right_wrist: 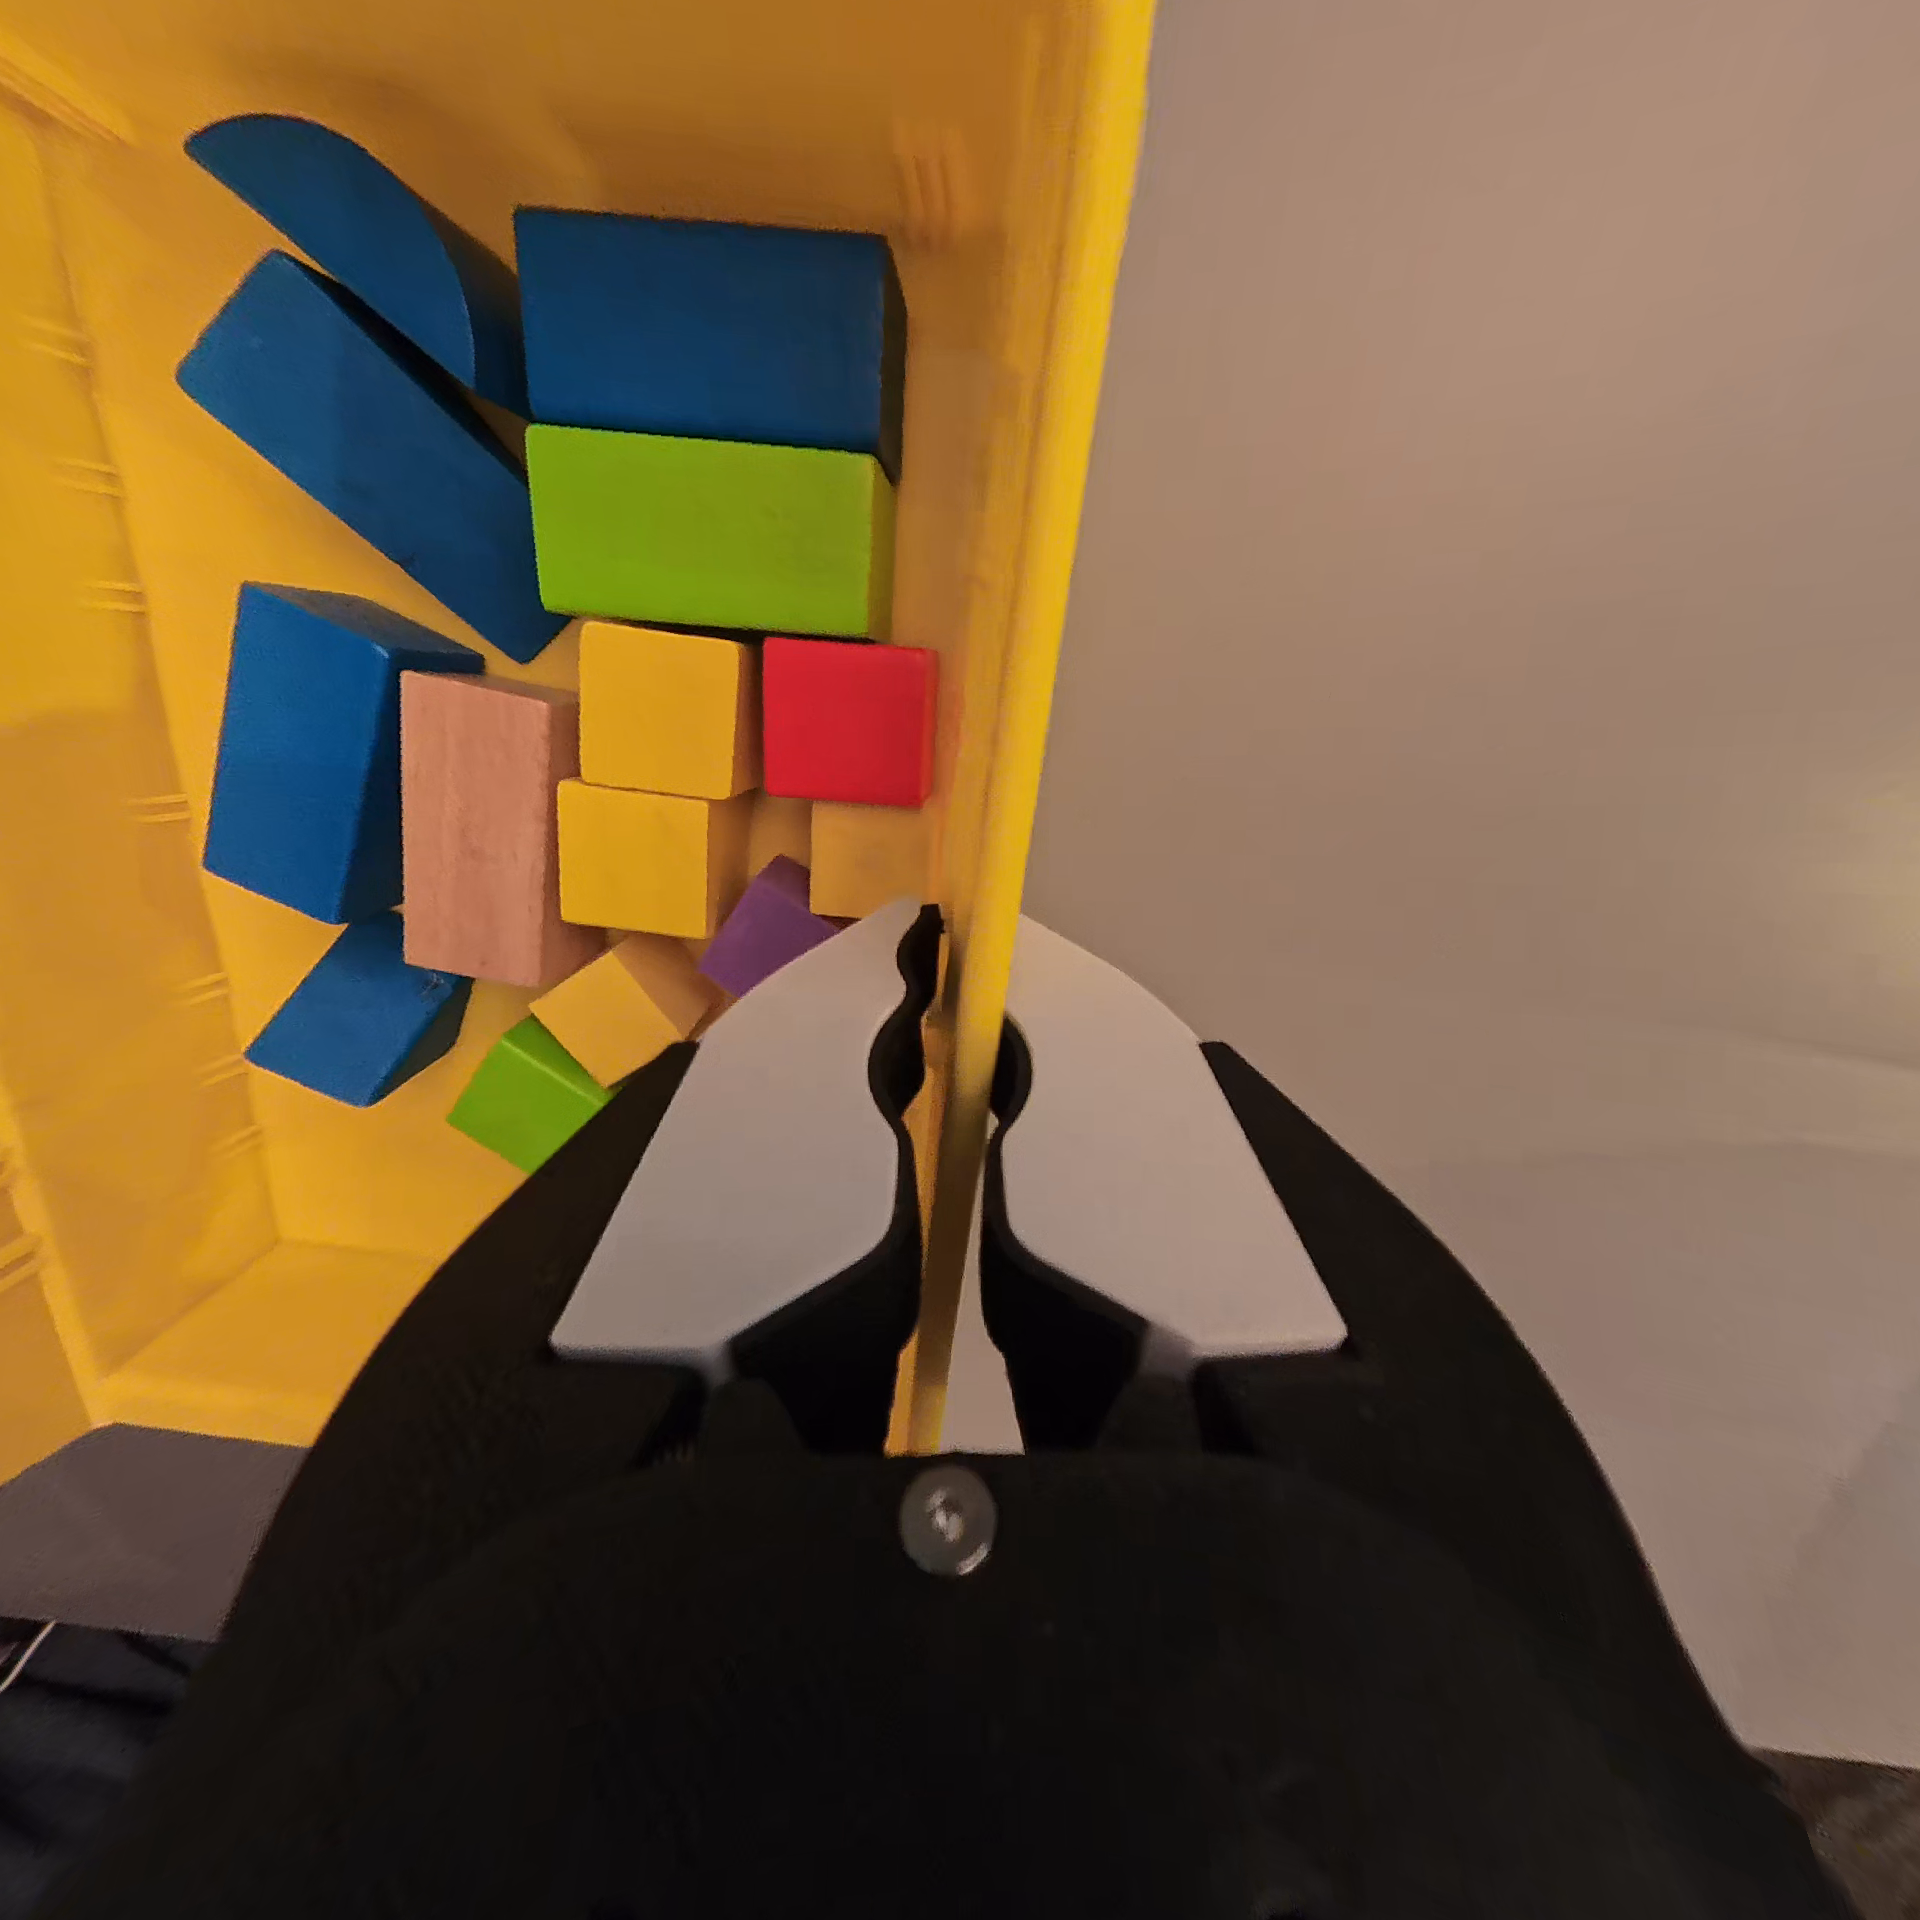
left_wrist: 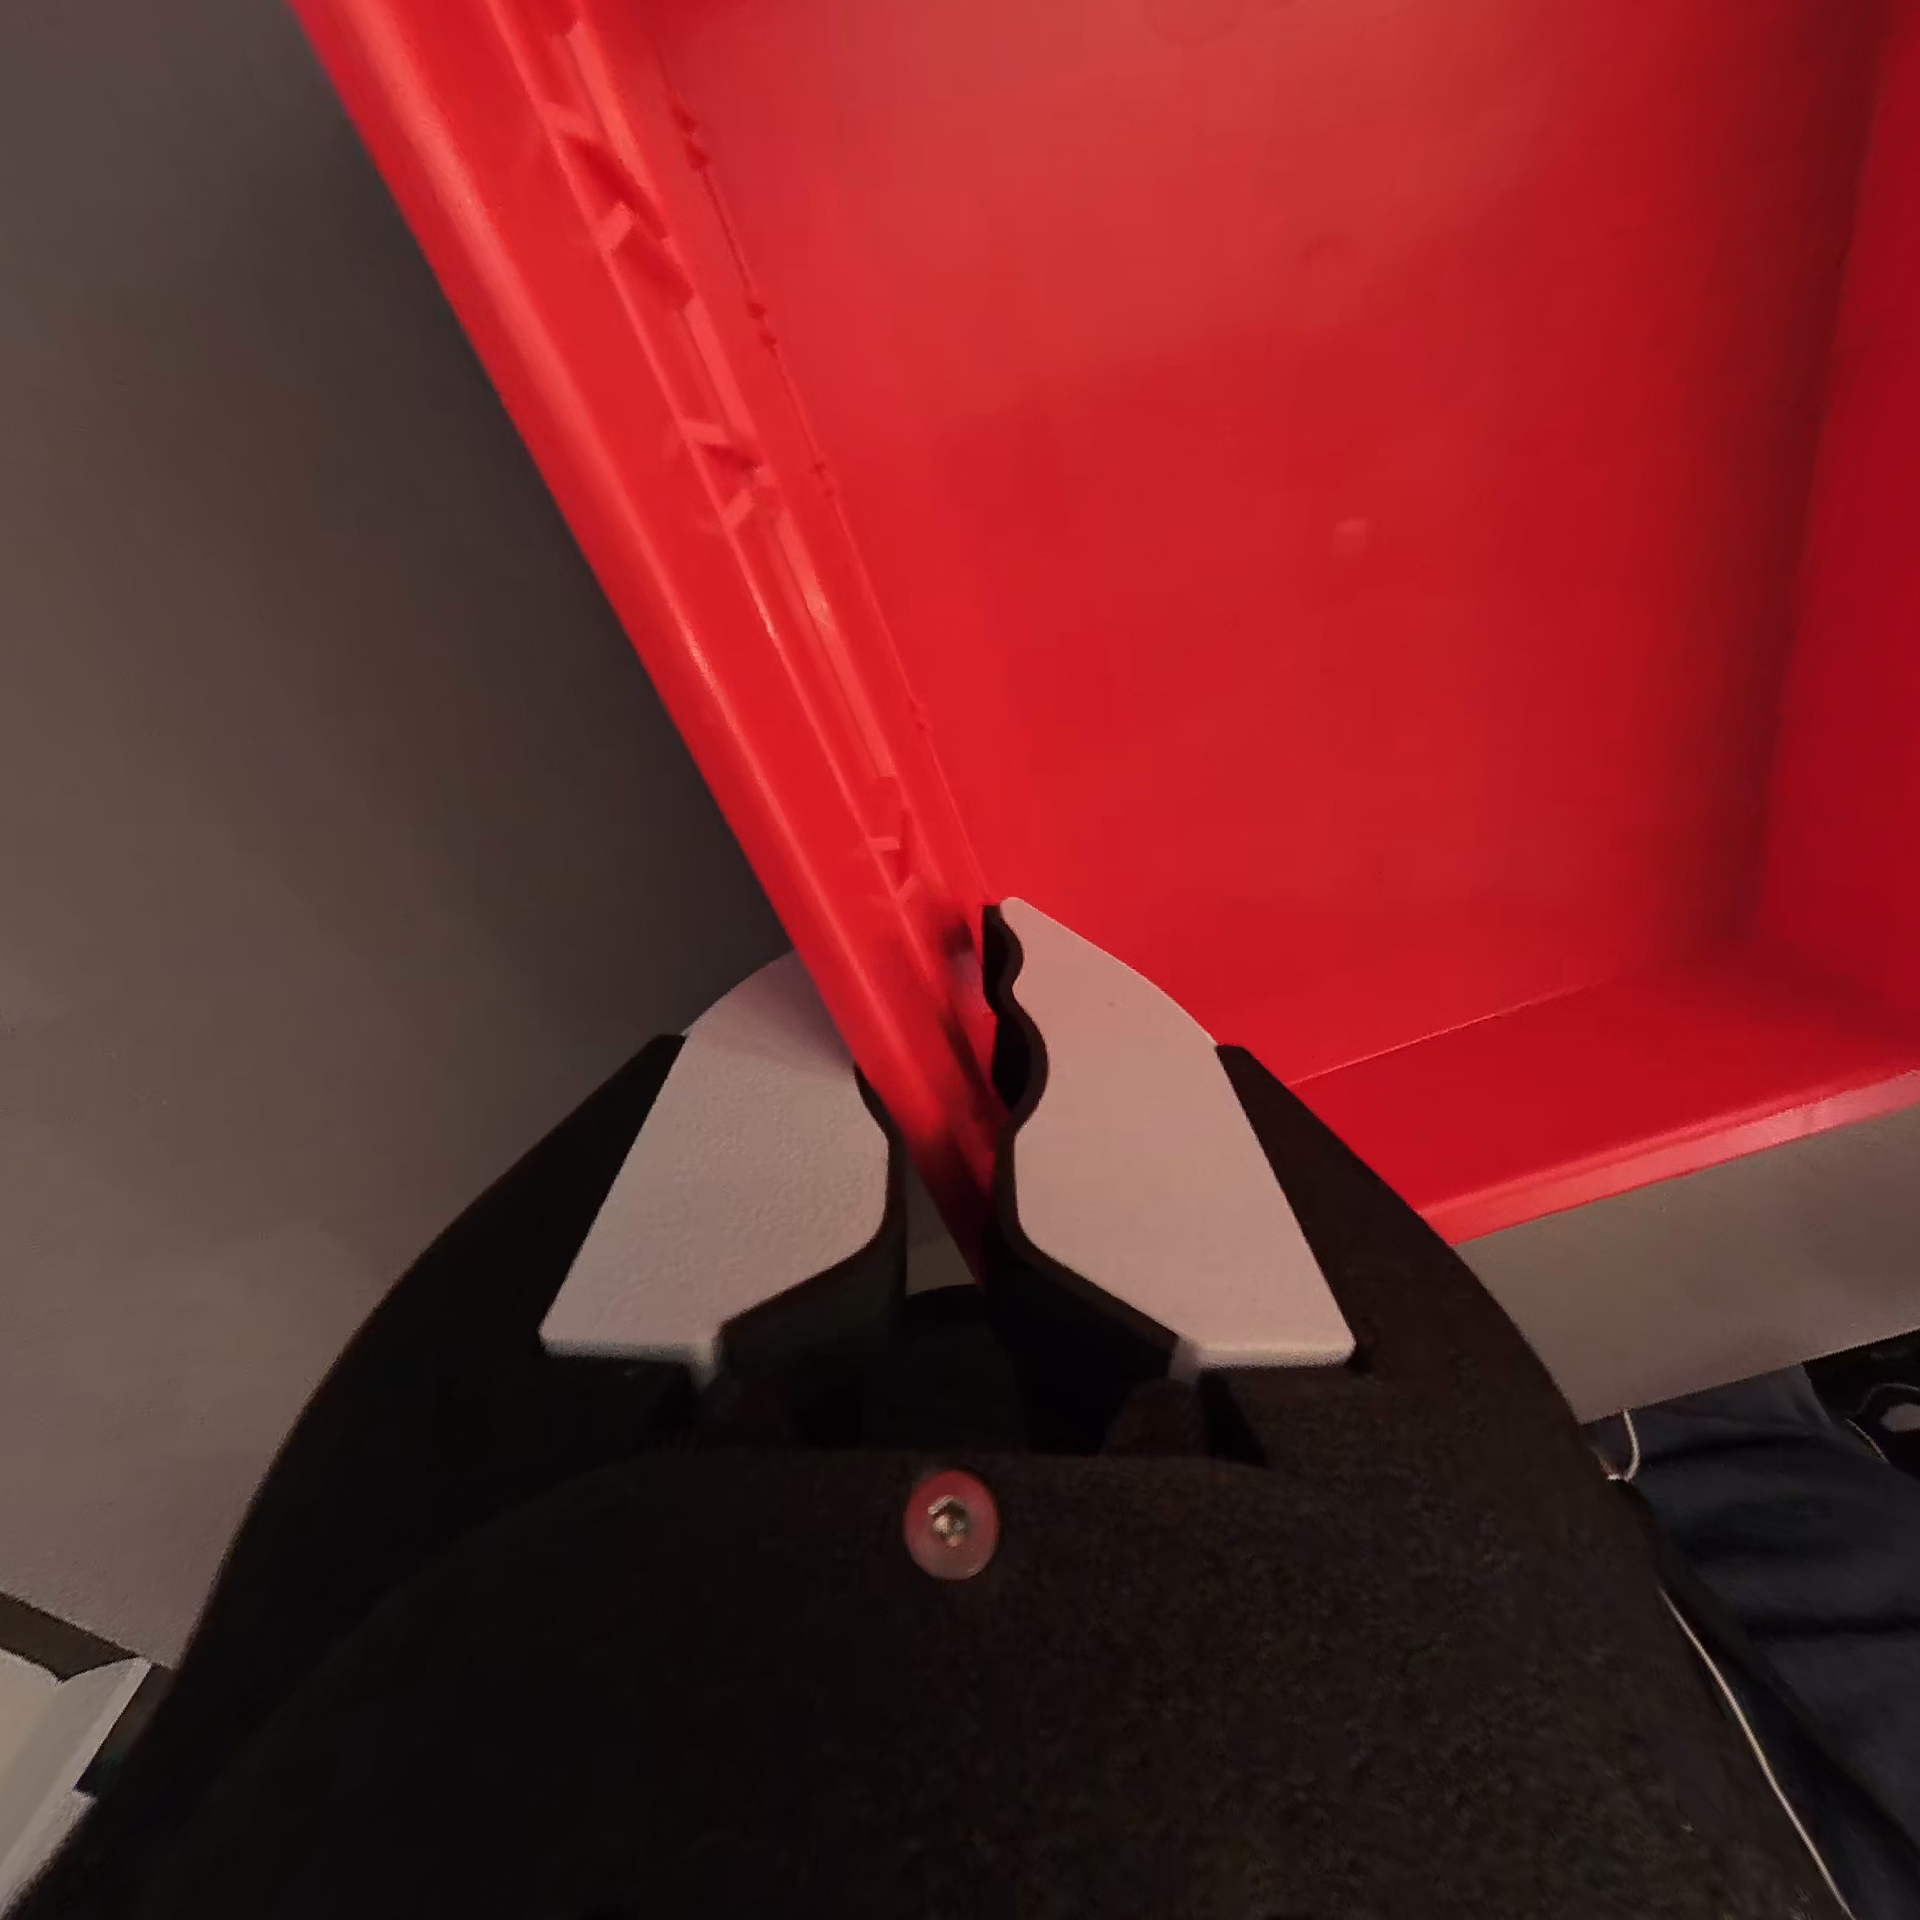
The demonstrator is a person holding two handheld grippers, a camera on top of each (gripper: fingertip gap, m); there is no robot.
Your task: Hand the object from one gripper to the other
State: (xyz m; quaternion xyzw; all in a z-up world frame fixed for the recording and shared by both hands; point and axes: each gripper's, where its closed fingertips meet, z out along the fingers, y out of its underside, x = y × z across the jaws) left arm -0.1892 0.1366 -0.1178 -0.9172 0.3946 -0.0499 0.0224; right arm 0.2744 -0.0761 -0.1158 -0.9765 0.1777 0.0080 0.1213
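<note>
Item one, my left gripper [left_wrist: 961, 997]: jaws drawn nearly together on the side wall of a red bin [left_wrist: 1299, 520], one finger outside the ribbed rim, the other inside against the smooth inner face. The bin shows bare inside as far as this view reaches; it sits tilted across the frame over a grey surface [left_wrist: 260, 623], held by its edge, I judge, because the wall is the only thin part these jaws can span. Item two, my right gripper [right_wrist: 961, 997]: jaws likewise closed down on the right-hand wall of a yellow bin [right_wrist: 1081, 520], one finger inside, one outside, the rim running straight up between them. Contents, left to right: several blue blocks [right_wrist: 312, 748], a bare wooden block [right_wrist: 483, 831], a green block [right_wrist: 712, 530] under a large blue one, yellow cubes [right_wrist: 665, 707], a purple piece [right_wrist: 764, 925] near my inner finger, a red cube [right_wrist: 847, 722] against the wall. The object to be handed over is presumably one of these blocks; which, I cannot tell. None is in either gripper, so the handover has not begun.
</note>
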